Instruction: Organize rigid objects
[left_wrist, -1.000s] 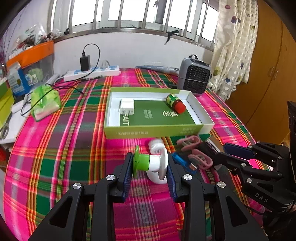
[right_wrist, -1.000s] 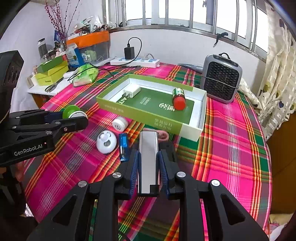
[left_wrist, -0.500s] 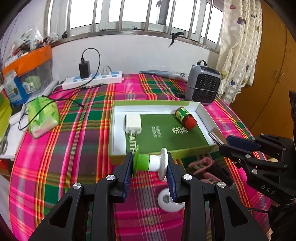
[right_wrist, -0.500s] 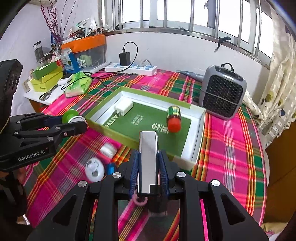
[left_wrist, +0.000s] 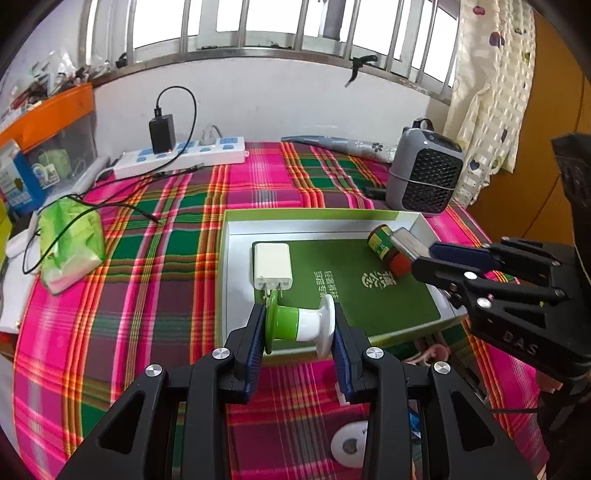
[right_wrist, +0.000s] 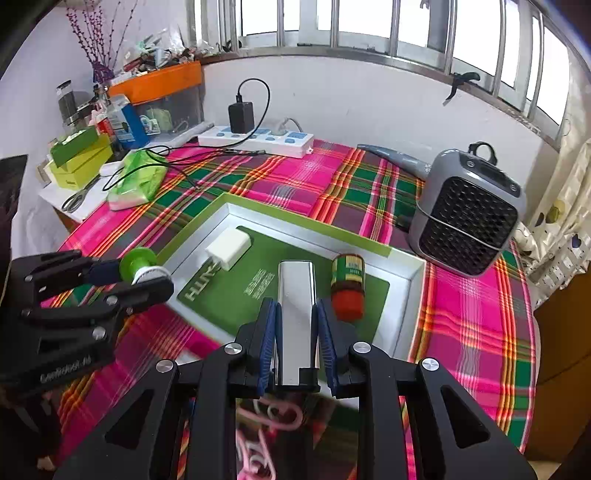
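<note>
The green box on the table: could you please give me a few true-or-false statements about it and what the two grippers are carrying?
1. The left gripper holds a green and white spool. True.
2. The right gripper is empty. False: its fingers clamp a silver bar.
3. A white charger lies inside the green box. True.
4. The red-capped jar stands upright in the box. False: it lies on its side.
5. The grey heater sits inside the box. False: it stands on the tablecloth beyond it.
</note>
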